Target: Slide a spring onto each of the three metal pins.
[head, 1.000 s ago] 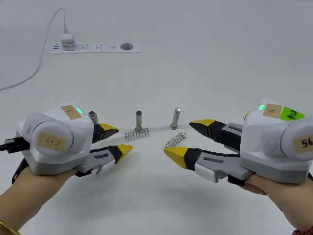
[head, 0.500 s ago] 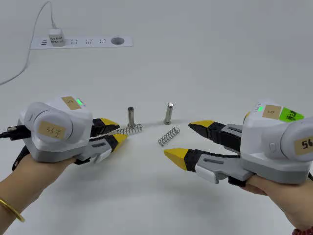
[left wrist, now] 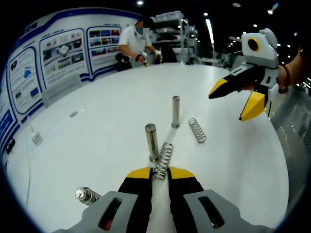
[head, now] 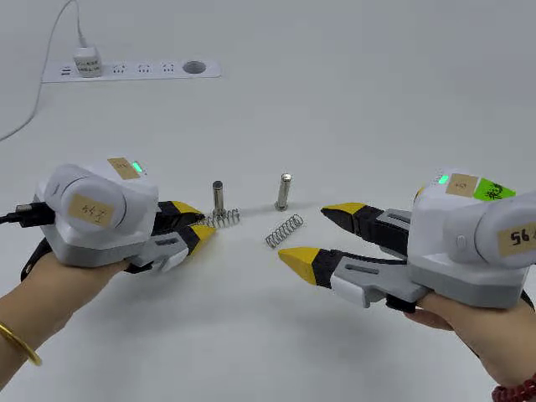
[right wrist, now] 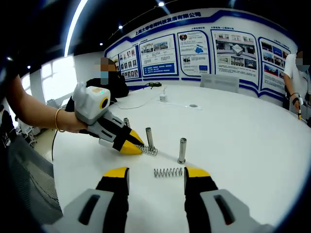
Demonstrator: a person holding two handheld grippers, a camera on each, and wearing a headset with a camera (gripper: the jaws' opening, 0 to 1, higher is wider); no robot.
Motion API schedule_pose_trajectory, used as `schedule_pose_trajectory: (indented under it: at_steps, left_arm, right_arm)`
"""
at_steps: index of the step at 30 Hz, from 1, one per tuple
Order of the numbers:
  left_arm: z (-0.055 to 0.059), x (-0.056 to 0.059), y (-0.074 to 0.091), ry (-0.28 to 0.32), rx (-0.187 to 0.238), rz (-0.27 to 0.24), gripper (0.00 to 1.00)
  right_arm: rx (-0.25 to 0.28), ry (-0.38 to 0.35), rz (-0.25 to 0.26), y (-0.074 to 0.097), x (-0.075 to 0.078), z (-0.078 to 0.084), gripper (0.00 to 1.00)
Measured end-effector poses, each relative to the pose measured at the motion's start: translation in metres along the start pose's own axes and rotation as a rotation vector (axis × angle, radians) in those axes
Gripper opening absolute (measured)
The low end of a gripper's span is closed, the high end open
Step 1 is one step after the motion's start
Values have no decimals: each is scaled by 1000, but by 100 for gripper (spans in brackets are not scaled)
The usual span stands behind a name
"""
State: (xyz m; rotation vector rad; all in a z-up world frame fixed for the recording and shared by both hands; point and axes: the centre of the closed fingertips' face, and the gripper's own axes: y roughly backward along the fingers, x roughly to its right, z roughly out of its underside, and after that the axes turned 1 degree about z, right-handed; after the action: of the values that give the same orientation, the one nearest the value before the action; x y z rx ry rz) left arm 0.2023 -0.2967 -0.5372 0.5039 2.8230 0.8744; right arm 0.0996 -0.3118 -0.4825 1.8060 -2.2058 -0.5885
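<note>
Two bare metal pins stand upright on the white table, the left pin (head: pixel 218 194) (left wrist: pixel 151 141) and the right pin (head: pixel 284 191) (left wrist: pixel 175 110). A third pin (left wrist: pixel 86 195), with a spring wound on it, stands at the lower left of the left gripper view. My left gripper (head: pixel 201 222) (left wrist: pixel 161 173) is shut on the near end of a spring (head: pixel 223 219) (left wrist: pixel 164 158) lying at the left pin's foot. A loose spring (head: pixel 285 231) (right wrist: pixel 167 172) lies between the tips of my open right gripper (head: pixel 322 233) (right wrist: pixel 156 173).
A white power strip (head: pixel 126 69) with a plugged-in charger lies at the table's far left, its cable trailing off left. People stand at the far side of the table (left wrist: pixel 87 121) in both gripper views. Bare table surrounds the pins.
My left gripper's jaws have narrowed from wide open to shut around the spring's end by the left pin. The right gripper has held its place, open. The head camera drifted.
</note>
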Motion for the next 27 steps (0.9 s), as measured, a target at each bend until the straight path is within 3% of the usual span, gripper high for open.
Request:
schedule_pose_trajectory:
  at_steps: [6,14,22,27]
  left_arm:
    - [2,4,3,-17,-8,9,10]
    - [5,7,9,4,-15,13,9]
    - [-4,14,22,16,22,10,9]
    - [-14,19,34,39,76,3,9]
  right_arm:
    - [7,-10,-2,-1,-2,-1,46]
    - [18,-17,-3,-3,-4,-7,46]
    - [52,-64,-11,-2,-3,-20,46]
    - [80,-102,-33,-5,-5,-32,46]
